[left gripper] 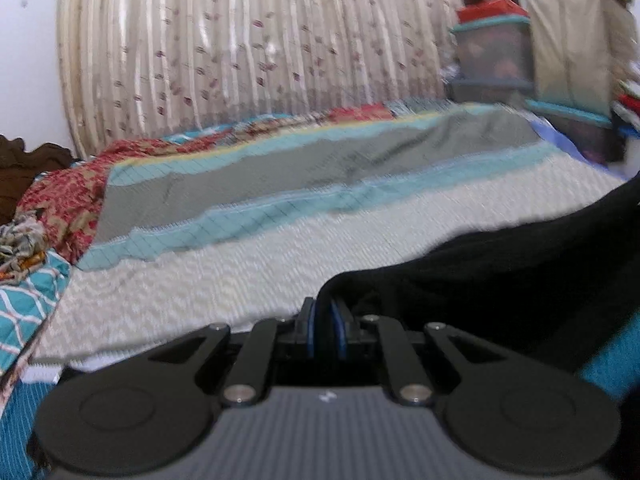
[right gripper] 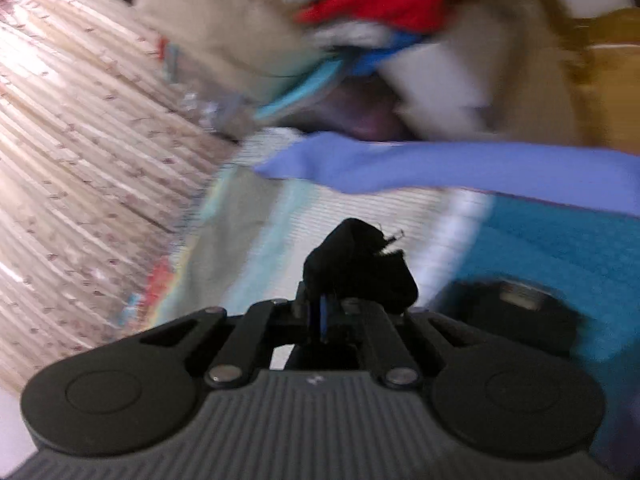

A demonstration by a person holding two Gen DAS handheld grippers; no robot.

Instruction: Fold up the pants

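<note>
The pants are black cloth. In the left wrist view my left gripper (left gripper: 326, 312) is shut on an edge of the black pants (left gripper: 500, 268), which stretch away to the right above the cream bedspread (left gripper: 240, 272). In the right wrist view my right gripper (right gripper: 322, 300) is shut on a bunched corner of the black pants (right gripper: 360, 264), held above the bed. Both views are blurred by motion.
The bed carries a grey and teal striped cover (left gripper: 300, 176), red patterned cloth (left gripper: 68, 200) at the left and a blue cloth (right gripper: 440, 168) at the far side. A cream curtain (left gripper: 248, 48) hangs behind. Stacked storage boxes (left gripper: 496, 52) stand at the back right.
</note>
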